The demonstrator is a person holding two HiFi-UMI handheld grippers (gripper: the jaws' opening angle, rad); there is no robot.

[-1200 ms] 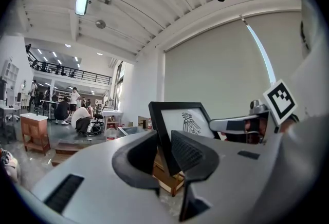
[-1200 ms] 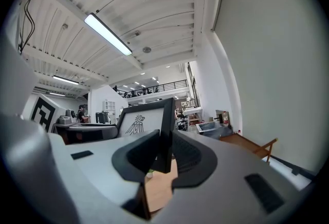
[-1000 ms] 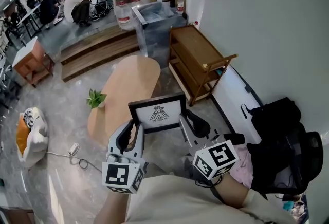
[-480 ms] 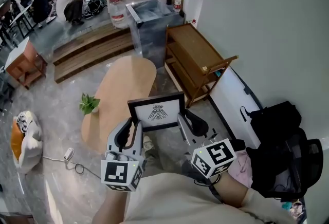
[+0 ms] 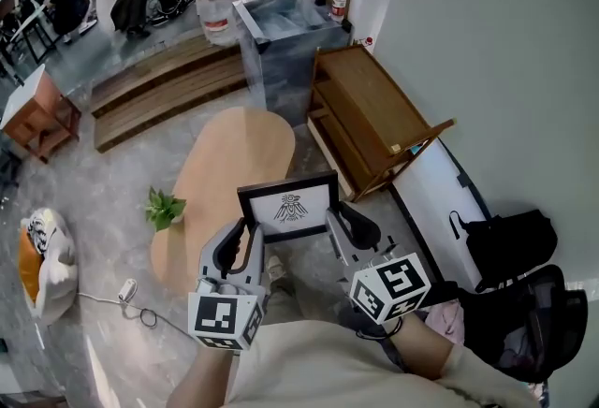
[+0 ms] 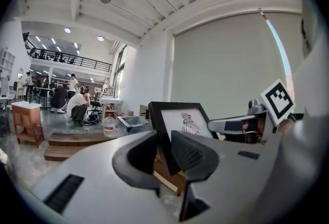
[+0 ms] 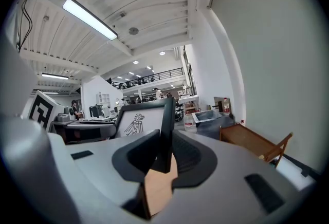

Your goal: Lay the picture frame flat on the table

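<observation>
A black picture frame [image 5: 288, 208] with a white mat and a bird drawing hangs upright in the air between both grippers, well above the floor. My left gripper [image 5: 245, 242] is shut on the frame's left edge [image 6: 160, 138]. My right gripper [image 5: 334, 229] is shut on its right edge [image 7: 165, 133]; a tan back stand [image 7: 157, 189] shows below the jaws. The oval wooden table [image 5: 225, 177] lies below and beyond the frame, to the left.
A small potted plant [image 5: 165, 208] stands on the table's left side. A wooden rack [image 5: 370, 121] and a grey bin [image 5: 285, 41] stand at the right by the wall. A black bag [image 5: 510, 242] lies at the right; wooden steps [image 5: 164, 83] are farther off.
The frame stays clamped in both grippers, with the same grip. The view has shifted slightly over the floor; the table and rack now sit a little more to the right.
</observation>
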